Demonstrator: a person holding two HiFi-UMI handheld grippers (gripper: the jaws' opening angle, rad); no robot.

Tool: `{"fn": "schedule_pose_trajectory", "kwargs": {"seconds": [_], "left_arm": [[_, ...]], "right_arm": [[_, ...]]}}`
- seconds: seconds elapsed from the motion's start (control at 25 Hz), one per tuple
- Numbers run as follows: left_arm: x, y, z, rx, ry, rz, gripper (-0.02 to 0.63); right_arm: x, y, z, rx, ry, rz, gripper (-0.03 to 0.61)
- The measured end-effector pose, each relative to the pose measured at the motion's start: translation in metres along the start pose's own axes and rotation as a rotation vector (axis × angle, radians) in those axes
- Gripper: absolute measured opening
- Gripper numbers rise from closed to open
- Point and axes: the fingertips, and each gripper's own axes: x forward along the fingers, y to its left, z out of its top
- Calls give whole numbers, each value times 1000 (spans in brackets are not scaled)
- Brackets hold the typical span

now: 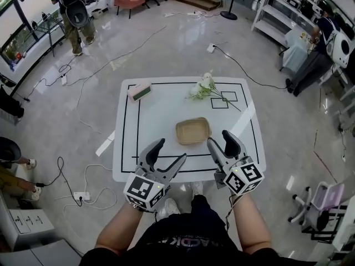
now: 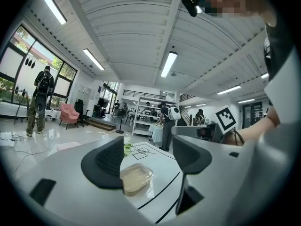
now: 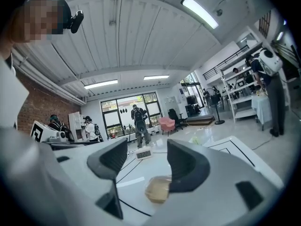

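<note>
Two pairs of fingers (image 2: 110, 161): both stand wide apart, and nothing is gripped or touched by either.
Left gripper (image 1: 171, 151): hovers over the near edge of the table (image 1: 166, 115), jaws pointing forward and a little inward, near the tray (image 1: 193, 131) but apart from it.
Right gripper (image 1: 220, 139): level with the left one, just beside the tray's near right corner, not touching.
Tray position: shallow and tan, it lies flat on the near half of the table, between and slightly ahead of the two grippers.
Farther out: white flowers (image 1: 205, 87) and a small box (image 1: 140, 90) lie at the table's far side, well apart from the tray.
Step in hand: by the look of it an approach, with no grasp made.
Next move: gripping the tray would call for lowering an open pair of jaws over its thin rim and closing gently, keeping it level.
</note>
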Motion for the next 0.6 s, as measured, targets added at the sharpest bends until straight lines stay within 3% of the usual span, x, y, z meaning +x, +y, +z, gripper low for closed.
{"fn": "schedule_pose_trajectory", "kwargs": {"seconds": [0.6], "left_arm": [[52, -6, -16, -21, 39, 61, 314]], "right_arm": [[23, -77, -33, 148, 81, 15, 247]]}}
